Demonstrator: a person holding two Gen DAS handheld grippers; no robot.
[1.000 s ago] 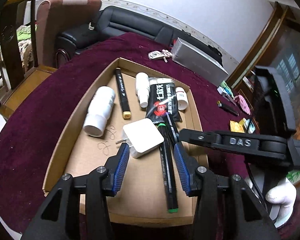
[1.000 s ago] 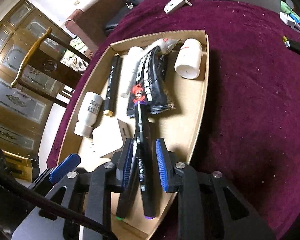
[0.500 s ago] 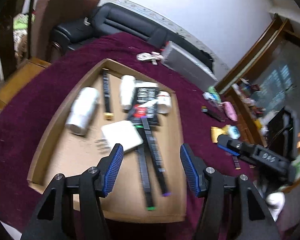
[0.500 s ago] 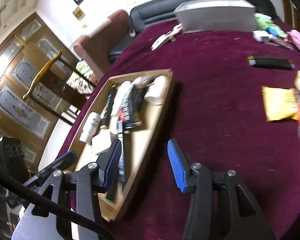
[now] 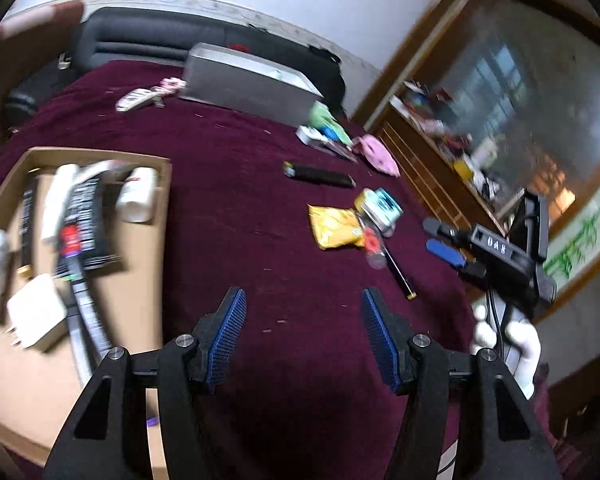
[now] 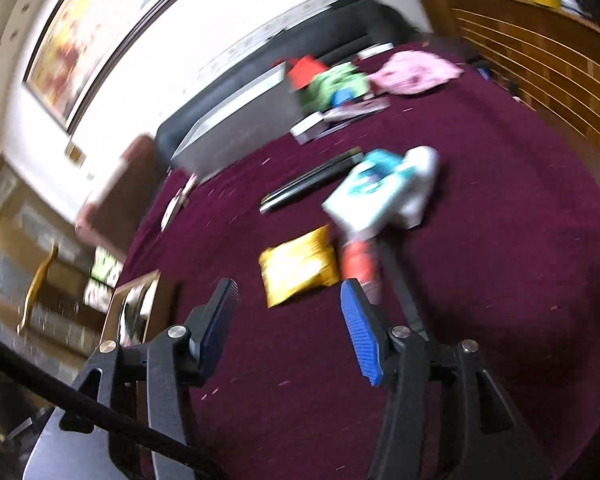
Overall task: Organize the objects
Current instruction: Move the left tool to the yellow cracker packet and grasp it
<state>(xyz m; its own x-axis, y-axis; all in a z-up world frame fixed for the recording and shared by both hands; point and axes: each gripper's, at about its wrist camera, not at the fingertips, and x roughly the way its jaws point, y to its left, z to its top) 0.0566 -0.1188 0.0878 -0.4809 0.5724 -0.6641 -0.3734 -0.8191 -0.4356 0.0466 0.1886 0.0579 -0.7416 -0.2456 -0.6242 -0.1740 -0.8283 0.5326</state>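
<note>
Left gripper [image 5: 302,332] ribbed blue pads apart, empty; right gripper [image 6: 286,326] jaws just opening, empty, over burgundy velvet cloth [image 5: 236,200]

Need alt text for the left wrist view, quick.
Open, empty left claw above maroon tablecloth. Cardboard tray of markers and bottles sits left; yellow packet and black pen lie ahead, right claw beyond.

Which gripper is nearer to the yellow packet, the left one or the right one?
Right. The right gripper hangs just before the yellow packet; the left gripper is farther back, near the cardboard tray.
</note>
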